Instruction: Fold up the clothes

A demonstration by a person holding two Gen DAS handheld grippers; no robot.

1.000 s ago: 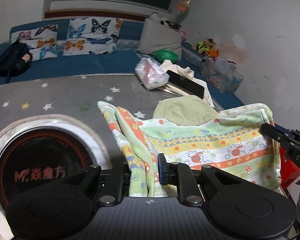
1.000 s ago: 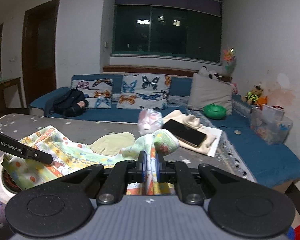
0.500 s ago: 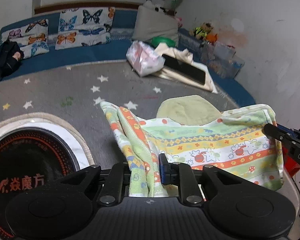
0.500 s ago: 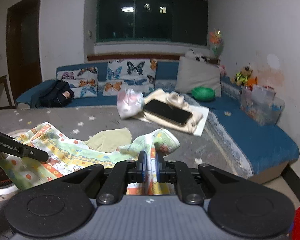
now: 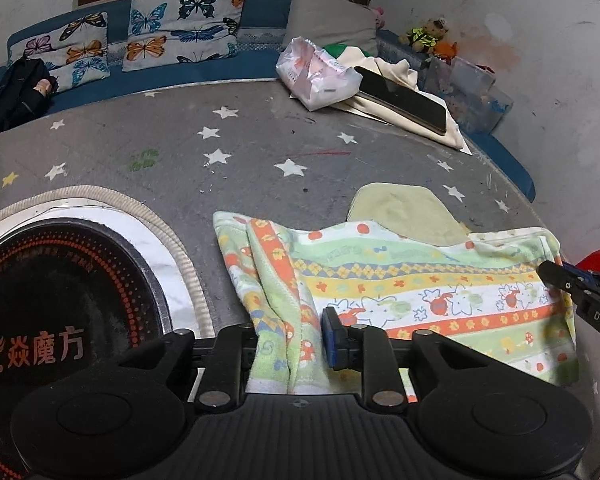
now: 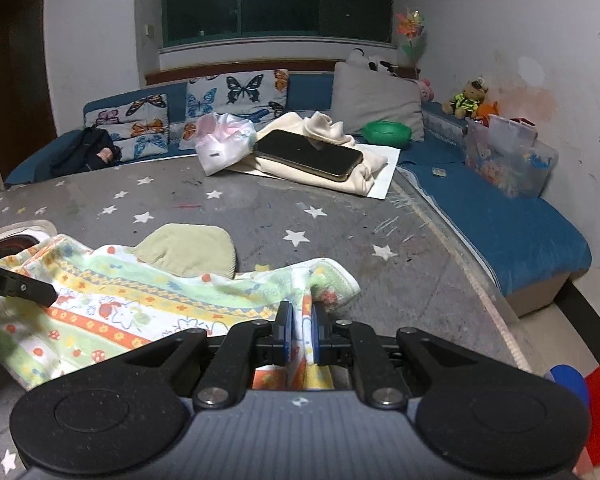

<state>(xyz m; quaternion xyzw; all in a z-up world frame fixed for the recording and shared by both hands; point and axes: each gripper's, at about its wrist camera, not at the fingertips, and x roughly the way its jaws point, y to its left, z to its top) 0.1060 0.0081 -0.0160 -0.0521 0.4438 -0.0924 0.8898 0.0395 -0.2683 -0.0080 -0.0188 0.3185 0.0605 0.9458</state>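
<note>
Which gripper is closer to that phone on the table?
Right. The right gripper holds the towel corner on the phone's side; the left gripper holds the far corner.

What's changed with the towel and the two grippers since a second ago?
Both grippers lowered the towel toward the table, so it now drapes lower over the green cloth. The left gripper has just been opening, the towel corner between its jaws with a gap at the right pad. The right gripper stays shut on its corner. The phone and bag haven't moved.
</note>
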